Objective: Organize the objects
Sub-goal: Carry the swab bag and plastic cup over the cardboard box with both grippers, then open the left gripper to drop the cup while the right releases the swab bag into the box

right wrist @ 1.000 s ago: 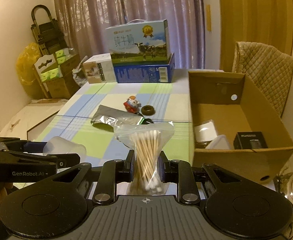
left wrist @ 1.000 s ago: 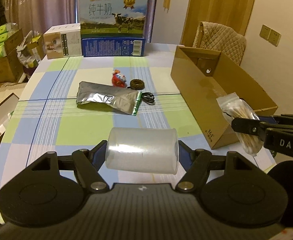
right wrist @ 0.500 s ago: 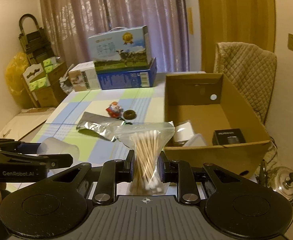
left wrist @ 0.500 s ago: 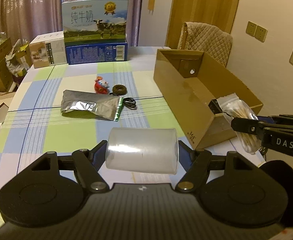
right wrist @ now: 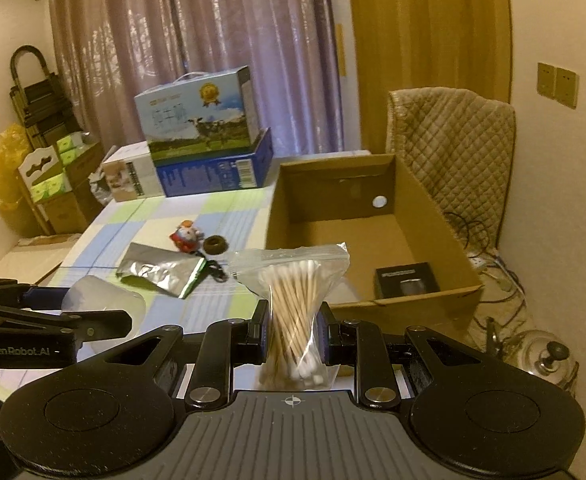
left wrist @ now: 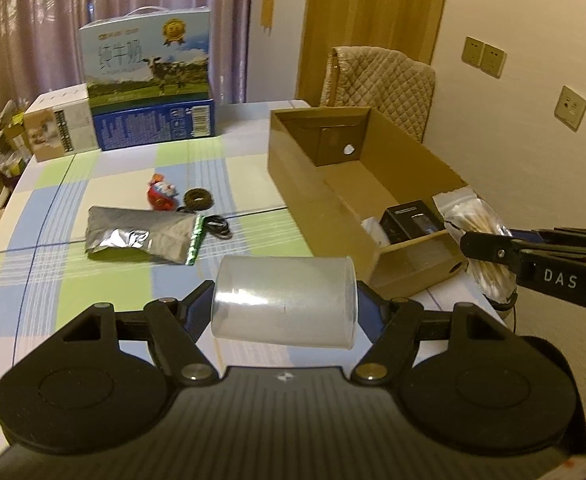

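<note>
My left gripper [left wrist: 285,304] is shut on a clear plastic cup [left wrist: 284,301] held sideways above the table's near edge. My right gripper [right wrist: 293,330] is shut on a zip bag of cotton swabs [right wrist: 293,300], near the front corner of the open cardboard box [right wrist: 277,184]. The bag also shows at the right of the left wrist view [left wrist: 481,236]. The box [left wrist: 313,204] holds a black box [right wrist: 407,284] and something white, mostly hidden. On the checked tablecloth lie a silver foil pouch [left wrist: 141,238], a red toy figure [left wrist: 161,194], a brown ring [left wrist: 198,199] and black hair ties [left wrist: 219,226].
A milk carton case [left wrist: 149,60] on a blue box [left wrist: 157,126] and a white box [left wrist: 59,126] stand at the table's far edge. A padded chair [right wrist: 453,152] stands behind the cardboard box. A glass pot lid [right wrist: 545,356] and cables lie on the floor at right.
Both grippers have risen and shifted toward the cardboard box with their loads. The inside of the box now shows more fully in both views.
</note>
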The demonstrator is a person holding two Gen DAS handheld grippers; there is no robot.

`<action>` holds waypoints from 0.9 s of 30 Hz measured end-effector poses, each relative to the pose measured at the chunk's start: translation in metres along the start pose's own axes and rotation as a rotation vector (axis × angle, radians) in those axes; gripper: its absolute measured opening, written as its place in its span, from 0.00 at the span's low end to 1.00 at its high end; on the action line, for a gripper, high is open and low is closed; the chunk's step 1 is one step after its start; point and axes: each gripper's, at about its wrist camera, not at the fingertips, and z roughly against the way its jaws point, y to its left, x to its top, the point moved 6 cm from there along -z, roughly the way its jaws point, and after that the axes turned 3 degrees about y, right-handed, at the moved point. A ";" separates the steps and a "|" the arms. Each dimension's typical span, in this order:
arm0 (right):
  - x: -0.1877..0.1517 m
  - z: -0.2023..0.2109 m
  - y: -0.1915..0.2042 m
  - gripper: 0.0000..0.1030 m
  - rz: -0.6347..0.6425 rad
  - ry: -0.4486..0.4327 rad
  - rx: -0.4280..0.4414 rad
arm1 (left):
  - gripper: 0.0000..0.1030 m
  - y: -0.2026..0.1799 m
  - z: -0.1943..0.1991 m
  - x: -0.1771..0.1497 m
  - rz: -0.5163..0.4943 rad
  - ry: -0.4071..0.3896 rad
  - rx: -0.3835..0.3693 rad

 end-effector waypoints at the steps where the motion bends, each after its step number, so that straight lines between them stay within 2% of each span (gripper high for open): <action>1: 0.000 0.001 -0.003 0.20 -0.002 -0.002 -0.005 | 0.66 -0.003 -0.001 0.002 -0.004 -0.001 -0.005; 14: 0.018 -0.001 -0.049 0.20 -0.007 -0.016 -0.063 | 0.66 -0.043 -0.022 0.028 -0.071 -0.007 -0.059; 27: 0.055 -0.033 -0.090 0.20 -0.028 -0.010 -0.061 | 0.66 -0.080 -0.070 0.078 -0.128 -0.009 -0.113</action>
